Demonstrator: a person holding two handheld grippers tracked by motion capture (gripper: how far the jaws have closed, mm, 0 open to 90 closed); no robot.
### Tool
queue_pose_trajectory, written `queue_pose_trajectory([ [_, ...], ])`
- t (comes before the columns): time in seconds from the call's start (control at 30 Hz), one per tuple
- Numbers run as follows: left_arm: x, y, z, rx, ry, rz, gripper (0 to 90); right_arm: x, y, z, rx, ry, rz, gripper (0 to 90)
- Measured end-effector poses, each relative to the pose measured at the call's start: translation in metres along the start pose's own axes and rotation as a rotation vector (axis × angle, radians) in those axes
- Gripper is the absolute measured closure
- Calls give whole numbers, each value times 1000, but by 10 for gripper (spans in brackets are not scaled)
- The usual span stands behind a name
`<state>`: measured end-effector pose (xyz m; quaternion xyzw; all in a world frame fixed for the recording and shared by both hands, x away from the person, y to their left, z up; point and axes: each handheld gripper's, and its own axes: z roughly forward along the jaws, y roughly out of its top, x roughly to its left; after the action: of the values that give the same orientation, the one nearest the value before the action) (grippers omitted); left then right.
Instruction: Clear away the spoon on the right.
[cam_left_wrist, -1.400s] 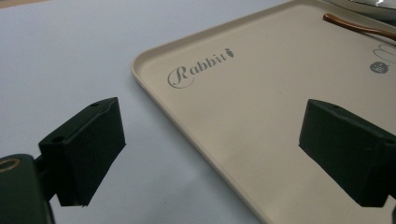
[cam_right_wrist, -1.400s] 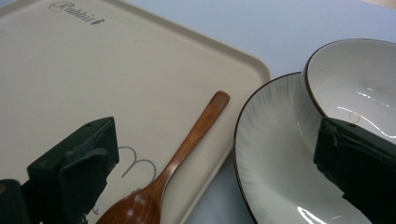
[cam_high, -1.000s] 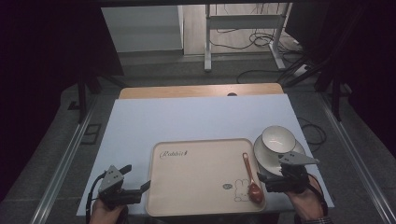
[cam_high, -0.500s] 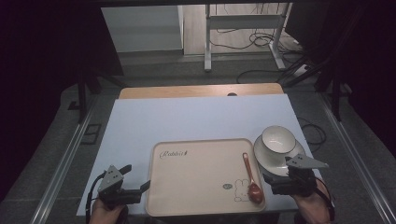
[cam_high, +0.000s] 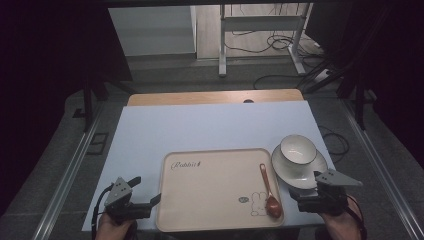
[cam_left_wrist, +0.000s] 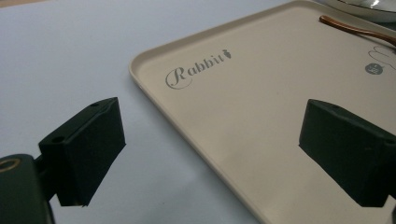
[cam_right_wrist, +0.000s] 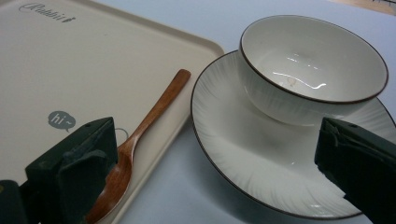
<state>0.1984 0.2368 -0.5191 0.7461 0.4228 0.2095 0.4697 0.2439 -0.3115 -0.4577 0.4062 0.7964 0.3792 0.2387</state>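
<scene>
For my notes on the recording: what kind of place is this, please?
Probably a lab or workshop set up for recording, not a kitchen: a table under a plain sheet, cables lying loose on the floor behind it, a metal stand, and dark surroundings.

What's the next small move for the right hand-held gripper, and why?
Probably ease the right hand-held gripper forward to the near rim of the white ribbed plate. Its jaws stand open and empty just short of that rim, with the white bowl sitting on the plate.

Tray (cam_left_wrist: 243, 121): script "Rabbit" at corner; grey bubble reading "hi~".
</scene>
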Motion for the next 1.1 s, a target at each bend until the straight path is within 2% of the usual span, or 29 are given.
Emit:
queue_pose_trajectory([
  [0.53, -2, 0, 0, -1, -5, 20, 61, -6, -18, -17, -12, -46, 26, 0],
  [1.1, -2, 0, 0, -1, -3, 20, 61, -11, -40, -20, -4, -57, 51, 0],
])
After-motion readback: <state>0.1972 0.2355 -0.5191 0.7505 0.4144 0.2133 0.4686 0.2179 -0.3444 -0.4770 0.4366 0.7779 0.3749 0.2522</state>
